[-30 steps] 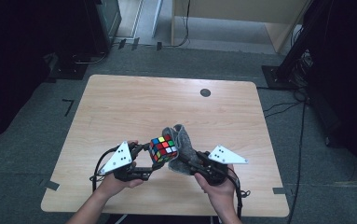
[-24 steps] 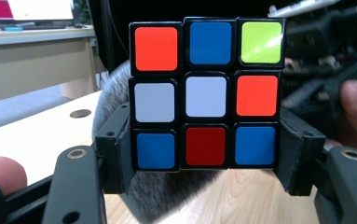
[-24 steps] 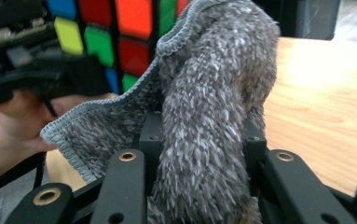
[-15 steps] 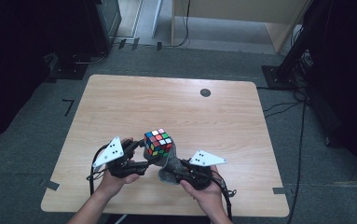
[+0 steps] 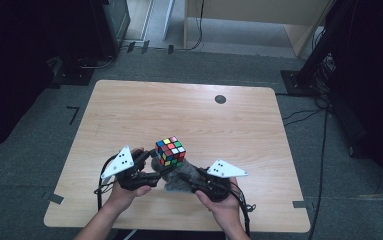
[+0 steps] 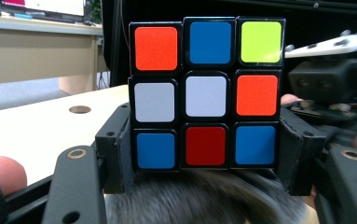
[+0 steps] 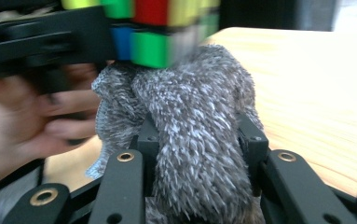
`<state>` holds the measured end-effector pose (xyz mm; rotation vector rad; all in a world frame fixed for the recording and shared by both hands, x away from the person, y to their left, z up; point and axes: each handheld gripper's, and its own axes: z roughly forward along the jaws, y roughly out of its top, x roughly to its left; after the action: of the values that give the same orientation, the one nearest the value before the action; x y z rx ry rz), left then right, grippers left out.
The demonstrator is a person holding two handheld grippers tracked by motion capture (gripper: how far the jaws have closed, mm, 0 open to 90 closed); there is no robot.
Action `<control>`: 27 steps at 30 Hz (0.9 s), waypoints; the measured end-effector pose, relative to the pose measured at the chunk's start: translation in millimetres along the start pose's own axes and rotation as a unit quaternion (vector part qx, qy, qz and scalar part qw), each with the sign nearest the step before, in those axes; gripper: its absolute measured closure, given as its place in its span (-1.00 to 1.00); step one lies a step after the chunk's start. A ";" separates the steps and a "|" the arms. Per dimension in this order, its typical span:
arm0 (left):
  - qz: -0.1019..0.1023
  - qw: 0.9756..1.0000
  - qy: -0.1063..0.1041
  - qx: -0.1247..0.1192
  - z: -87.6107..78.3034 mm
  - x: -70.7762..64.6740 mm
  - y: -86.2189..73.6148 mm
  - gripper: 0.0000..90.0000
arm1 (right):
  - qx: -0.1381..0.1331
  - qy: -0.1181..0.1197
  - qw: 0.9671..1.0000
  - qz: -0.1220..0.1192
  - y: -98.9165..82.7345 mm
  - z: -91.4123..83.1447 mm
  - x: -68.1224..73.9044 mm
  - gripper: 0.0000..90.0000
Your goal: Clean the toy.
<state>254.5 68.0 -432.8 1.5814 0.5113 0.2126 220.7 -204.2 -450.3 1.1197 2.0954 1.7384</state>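
A scrambled puzzle cube (image 5: 170, 151) is held above the wooden table (image 5: 129, 115) near its front edge. My left gripper (image 5: 151, 165) is shut on the cube's bottom layer; in the left gripper view the cube (image 6: 207, 95) stands upright between the black pads (image 6: 120, 156). My right gripper (image 5: 181, 176) is shut on a grey fluffy cloth (image 5: 179, 177). In the right gripper view the cloth (image 7: 190, 140) bulges between the fingers (image 7: 248, 140) and presses against the underside of the cube (image 7: 148, 28).
A small dark round hole (image 5: 220, 99) marks the table's far right part. Dark stands and cables (image 5: 309, 85) sit on the grey floor around the table. A wooden cabinet (image 5: 259, 20) stands behind it.
Both hands have drawn back toward the table's front edge with the cube and the cloth. The cloth has gone from beside the cube to beneath it.
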 end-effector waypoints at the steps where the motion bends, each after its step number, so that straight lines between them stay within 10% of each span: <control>1: -0.002 1.000 0.000 0.001 0.2 -0.1 -0.2 -0.23 | -0.007 0.004 1.000 0.015 -1.5 -1.6 -4.6 0.40; 9: 0.004 1.000 -0.009 0.009 5.8 -6.0 -4.2 -0.23 | 0.021 0.037 0.999 -0.027 -4.4 10.3 17.2 0.37; 20: 0.012 1.000 0.000 0.011 3.9 -4.0 -4.0 -0.23 | -0.008 -0.049 0.998 0.036 -3.2 -8.0 -15.3 0.34; 27: -0.003 1.000 -0.001 0.005 7.0 -5.5 -4.6 -0.23 | 0.013 0.017 0.999 -0.035 -0.9 4.2 18.2 0.32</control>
<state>251.9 59.2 -436.9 1.5892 0.5155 0.2041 210.1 -189.1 -446.8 1.0183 2.1571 1.7154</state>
